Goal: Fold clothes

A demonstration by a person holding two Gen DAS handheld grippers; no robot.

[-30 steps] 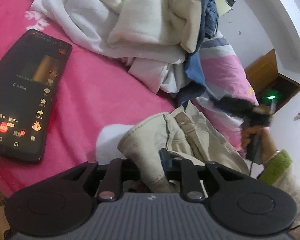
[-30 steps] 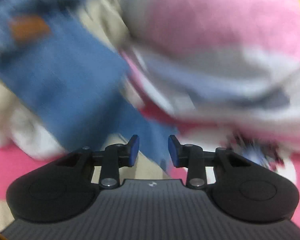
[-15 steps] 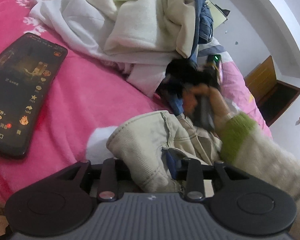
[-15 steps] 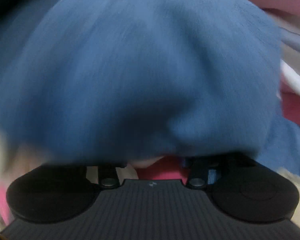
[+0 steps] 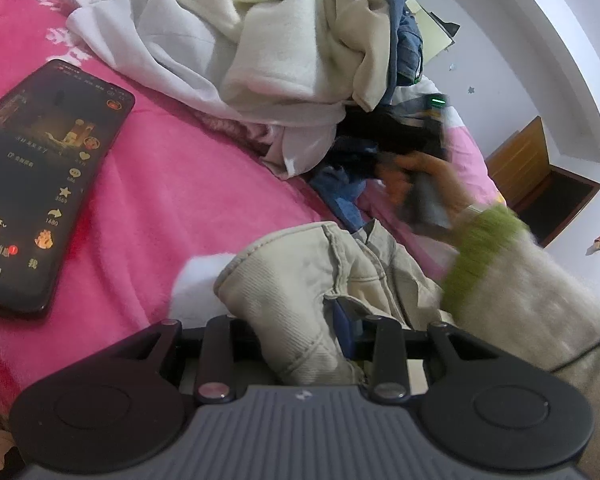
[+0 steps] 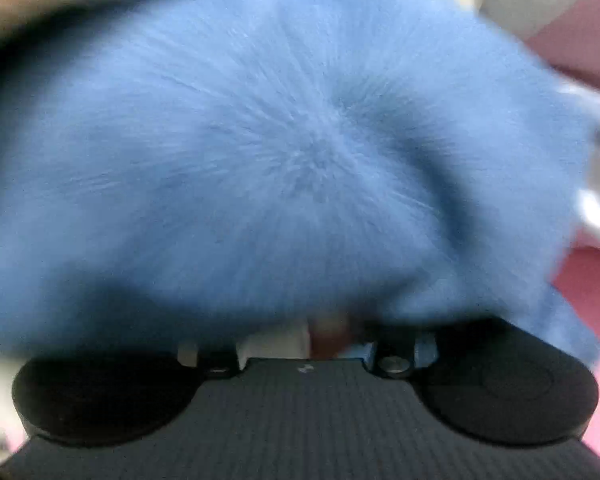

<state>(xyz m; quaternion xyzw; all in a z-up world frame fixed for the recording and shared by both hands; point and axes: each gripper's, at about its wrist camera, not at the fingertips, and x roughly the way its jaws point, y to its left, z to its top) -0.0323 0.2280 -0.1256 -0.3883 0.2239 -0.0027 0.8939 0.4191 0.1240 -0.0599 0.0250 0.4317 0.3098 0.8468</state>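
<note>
Both grips changed: my left gripper (image 5: 300, 332), jaws just widened, still pinches the beige trousers (image 5: 296, 304); my right gripper (image 6: 304, 340), just opening, has plunged into blue cloth (image 6: 284, 152), finger state hidden.

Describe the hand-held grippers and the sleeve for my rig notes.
Left hand-held gripper: dark ribbed grey body, two round black side discs, black finger arms with silver pivot screws, blue pad. Right hand-held gripper has the same ribbed body and black discs. The sleeve is fuzzy cream with a green cuff.
</note>
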